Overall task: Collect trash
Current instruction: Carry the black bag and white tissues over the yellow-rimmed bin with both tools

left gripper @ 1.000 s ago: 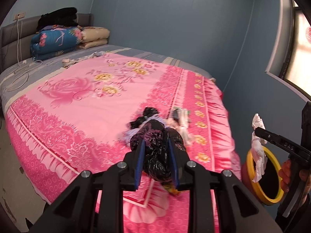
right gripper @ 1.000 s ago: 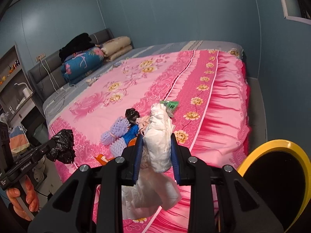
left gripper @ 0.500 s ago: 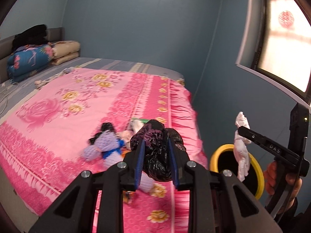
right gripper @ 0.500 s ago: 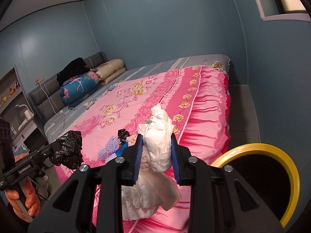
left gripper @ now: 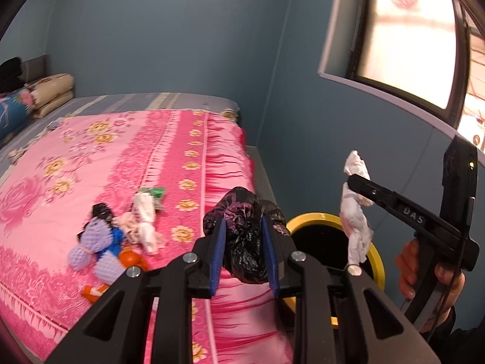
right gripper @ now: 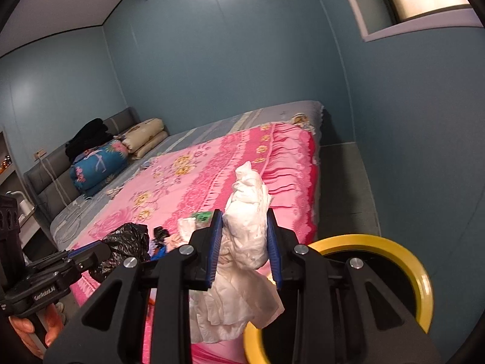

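My left gripper (left gripper: 244, 227) is shut on a crumpled black plastic bag (left gripper: 245, 251), held above the bed's edge beside the yellow-rimmed bin (left gripper: 377, 261). My right gripper (right gripper: 244, 233) is shut on a wad of white tissue (right gripper: 247, 230) that hangs down over the bin's rim (right gripper: 418, 276). In the left wrist view the right gripper (left gripper: 353, 182) holds the tissue (left gripper: 356, 221) over the bin's black opening. In the right wrist view the left gripper (right gripper: 104, 247) with its black bag (right gripper: 127, 238) is at lower left.
On the pink floral bedspread (left gripper: 106, 157) lie a white tissue wad (left gripper: 145, 215), a green wrapper (left gripper: 156, 192), a purple crocheted toy (left gripper: 97, 248), a small black scrap (left gripper: 100, 210) and orange pieces (left gripper: 130, 259). Folded quilts and pillows (right gripper: 100, 163) sit at the headboard. Blue walls stand close behind the bin.
Both grippers have swung right from the bed toward the bin, still holding their loads. The bin is now larger and closer in both views, with the tissue above its opening.
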